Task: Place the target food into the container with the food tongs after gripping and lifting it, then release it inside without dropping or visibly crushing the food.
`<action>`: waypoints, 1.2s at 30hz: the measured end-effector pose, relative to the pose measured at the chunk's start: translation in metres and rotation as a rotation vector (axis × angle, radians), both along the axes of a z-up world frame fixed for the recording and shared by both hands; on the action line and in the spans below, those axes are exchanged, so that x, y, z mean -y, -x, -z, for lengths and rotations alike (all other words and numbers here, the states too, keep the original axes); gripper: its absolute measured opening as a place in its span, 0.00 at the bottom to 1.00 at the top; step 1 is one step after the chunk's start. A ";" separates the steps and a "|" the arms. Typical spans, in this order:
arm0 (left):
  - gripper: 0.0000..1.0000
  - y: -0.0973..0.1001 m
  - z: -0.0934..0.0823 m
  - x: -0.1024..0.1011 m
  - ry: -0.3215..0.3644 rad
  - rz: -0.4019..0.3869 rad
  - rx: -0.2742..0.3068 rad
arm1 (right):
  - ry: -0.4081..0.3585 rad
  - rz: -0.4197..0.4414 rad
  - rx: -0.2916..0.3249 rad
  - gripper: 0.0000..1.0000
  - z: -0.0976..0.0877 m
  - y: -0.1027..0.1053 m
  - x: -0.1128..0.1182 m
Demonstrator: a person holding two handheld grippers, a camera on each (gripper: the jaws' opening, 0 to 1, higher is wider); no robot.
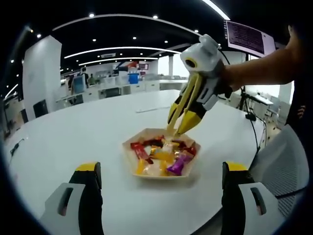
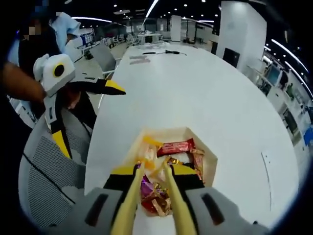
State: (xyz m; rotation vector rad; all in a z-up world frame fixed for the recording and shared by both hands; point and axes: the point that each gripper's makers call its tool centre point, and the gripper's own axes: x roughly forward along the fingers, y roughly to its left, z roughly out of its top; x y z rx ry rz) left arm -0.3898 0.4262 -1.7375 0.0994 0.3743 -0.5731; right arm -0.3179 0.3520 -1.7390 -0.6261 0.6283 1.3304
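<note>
A hexagonal paper tray (image 1: 128, 147) (image 2: 208, 155) on the white table holds several wrapped candies (image 1: 164, 155) (image 2: 175, 146) in red, yellow, orange and purple. My right gripper (image 1: 201, 100) (image 2: 155, 172) is shut on yellow food tongs (image 1: 185, 111) (image 2: 128, 203). The tongs slant down from the right in the left gripper view, their tips a little apart and at the candies on the tray's far side. Whether they hold a candy I cannot tell. My left gripper (image 1: 161, 169) (image 2: 88, 110) hovers short of the tray, open, with nothing between its jaws.
The large white table (image 1: 73, 132) (image 2: 195, 88) curves away toward an open office. A mesh chair (image 2: 49, 166) (image 1: 288, 161) stands at the table edge beside the person. Small dark items (image 2: 168, 51) lie far down the table.
</note>
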 end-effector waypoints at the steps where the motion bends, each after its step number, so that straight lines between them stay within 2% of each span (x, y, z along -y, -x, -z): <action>1: 1.00 0.000 0.000 0.000 0.001 0.001 0.001 | -0.017 -0.007 0.007 0.26 -0.003 -0.001 0.000; 6: 1.00 0.000 0.000 0.001 0.001 0.004 -0.002 | -0.099 -0.019 0.068 0.27 -0.021 -0.007 0.001; 11: 1.00 0.000 0.002 0.001 -0.001 0.007 -0.008 | -0.186 0.002 0.070 0.27 -0.042 -0.006 0.004; 14: 1.00 0.000 0.002 0.002 0.001 0.007 -0.011 | -0.230 -0.008 0.097 0.27 -0.052 -0.005 0.005; 19: 1.00 0.002 0.007 0.004 -0.001 0.024 -0.029 | -0.318 0.032 0.096 0.27 -0.072 -0.006 0.012; 24: 1.00 0.003 0.006 0.007 0.010 0.038 -0.034 | -0.360 0.030 0.102 0.27 -0.082 -0.003 0.014; 28: 1.00 0.003 -0.007 0.010 0.073 0.056 -0.016 | -0.381 0.039 0.100 0.27 -0.087 -0.001 0.018; 31: 1.00 0.005 -0.016 0.022 0.121 0.119 -0.024 | -0.392 0.051 0.096 0.28 -0.090 0.003 0.024; 33: 1.00 0.004 -0.021 0.026 0.093 0.172 -0.010 | -0.397 0.056 0.106 0.28 -0.093 0.006 0.031; 35: 1.00 -0.003 -0.039 0.033 0.123 0.207 0.040 | -0.407 0.063 0.105 0.28 -0.097 0.008 0.039; 36: 1.00 -0.006 -0.041 0.033 0.116 0.218 0.038 | -0.412 0.069 0.110 0.28 -0.099 0.009 0.043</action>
